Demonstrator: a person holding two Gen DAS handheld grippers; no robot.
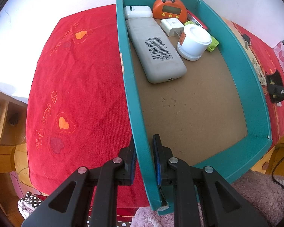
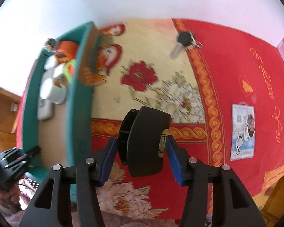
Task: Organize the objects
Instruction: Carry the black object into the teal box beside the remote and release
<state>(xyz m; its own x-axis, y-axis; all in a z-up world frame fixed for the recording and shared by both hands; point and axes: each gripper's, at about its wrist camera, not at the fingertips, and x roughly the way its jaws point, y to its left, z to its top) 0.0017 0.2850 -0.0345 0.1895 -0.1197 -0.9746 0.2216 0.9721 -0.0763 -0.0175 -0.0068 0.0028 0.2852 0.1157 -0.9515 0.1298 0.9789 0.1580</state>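
A teal box (image 1: 253, 87) with a brown floor lies on a red cloth. It holds a grey remote (image 1: 157, 51), a white cup (image 1: 194, 41), a white charger (image 1: 171, 26), an orange monkey clock (image 1: 169, 9) and a white case (image 1: 138, 12). My left gripper (image 1: 143, 157) is shut on the box's near left wall. My right gripper (image 2: 140, 147) is shut on a black round tape measure (image 2: 145, 141) and holds it above the cloth, right of the box (image 2: 79, 113).
A black key (image 2: 183, 41) lies on the flowered cloth at the back. A card with a cartoon figure (image 2: 242, 132) lies on the red cloth to the right. Wooden furniture (image 1: 1, 132) stands at the left. A pink fluffy rug (image 1: 255, 198) is below.
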